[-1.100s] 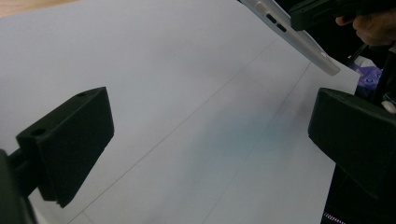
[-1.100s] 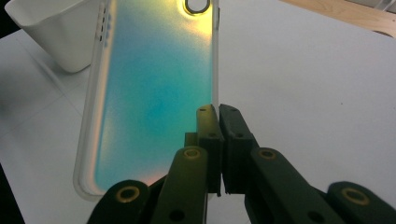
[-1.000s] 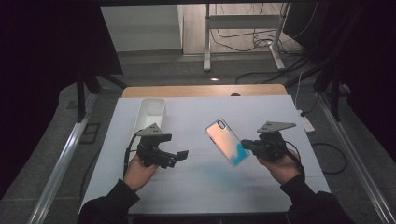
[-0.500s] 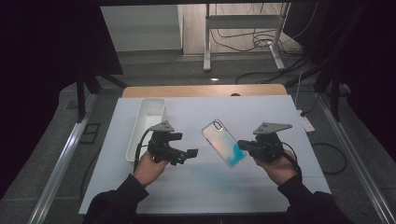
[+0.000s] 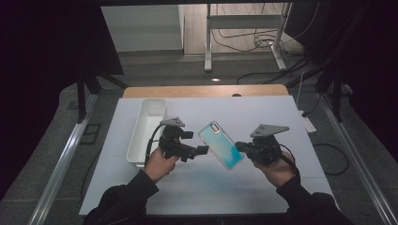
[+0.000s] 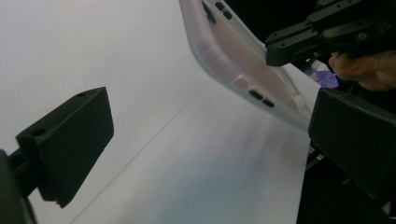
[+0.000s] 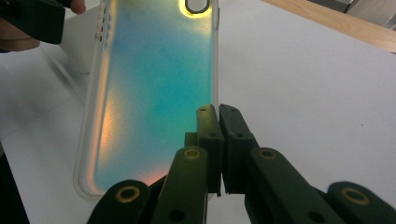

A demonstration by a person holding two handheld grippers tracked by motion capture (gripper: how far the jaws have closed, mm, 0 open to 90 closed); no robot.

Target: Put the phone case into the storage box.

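With the right tool [image 5: 240, 146] clamped on the edge of the phone case [image 5: 220, 145] at frame center, above the tabletop [image 5: 281, 112], the left tool [image 5: 202, 150] — jaws apart — should close squarely on the free edge.

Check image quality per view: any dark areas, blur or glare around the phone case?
High view: surroundings nearly black, white table well lit, phone case sharp enough. Left gripper view: near jaws soft, case pale and washed out against the bright table. Right gripper view: right claw in focus, case glows teal-orange, no hard glare.
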